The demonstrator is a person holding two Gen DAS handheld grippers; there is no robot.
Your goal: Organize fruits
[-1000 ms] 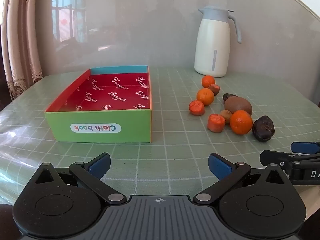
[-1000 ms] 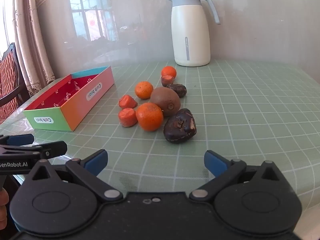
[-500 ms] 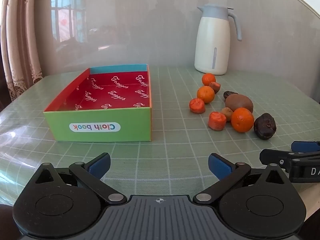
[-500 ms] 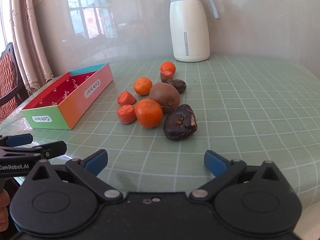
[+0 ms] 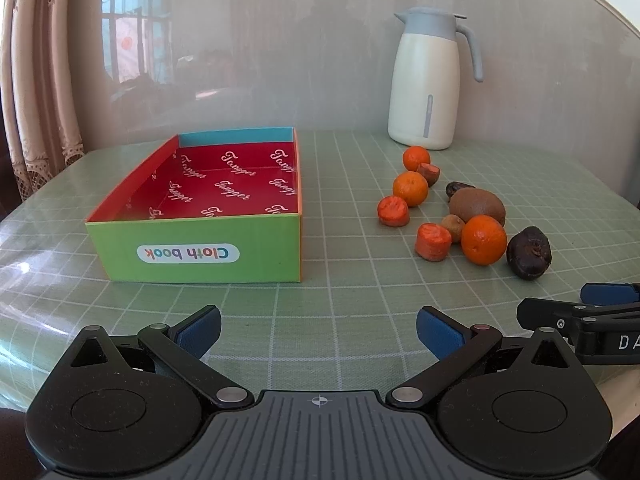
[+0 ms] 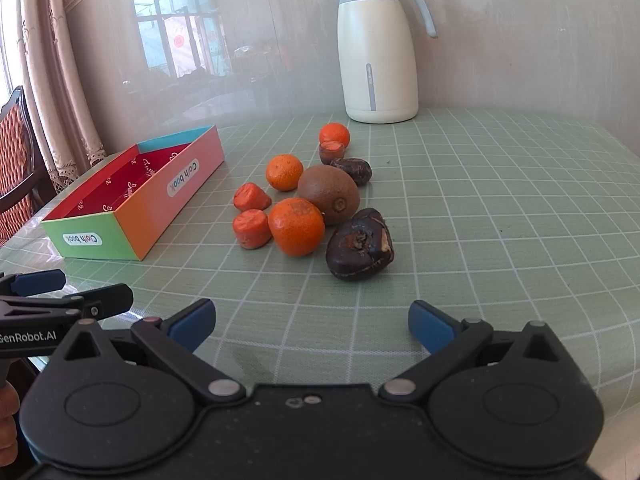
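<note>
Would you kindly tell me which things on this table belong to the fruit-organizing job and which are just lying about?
Part of the job:
- colourful box, nothing in it
- three oranges, e.g.
- kiwi
- dark fruits, e.g.
- reddish-orange pieces, e.g.
- left tool and right tool, both open

Just lying about:
- white jug
- chair

Oranges (image 6: 296, 226), a brown kiwi (image 6: 329, 194) and dark fruit (image 6: 359, 244) clustered right of the empty red-lined box (image 5: 200, 240).

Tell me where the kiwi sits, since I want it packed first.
In the right wrist view the kiwi lies mid-table in the fruit cluster, right of the box, just behind the nearest orange and beside a dark fruit.
</note>
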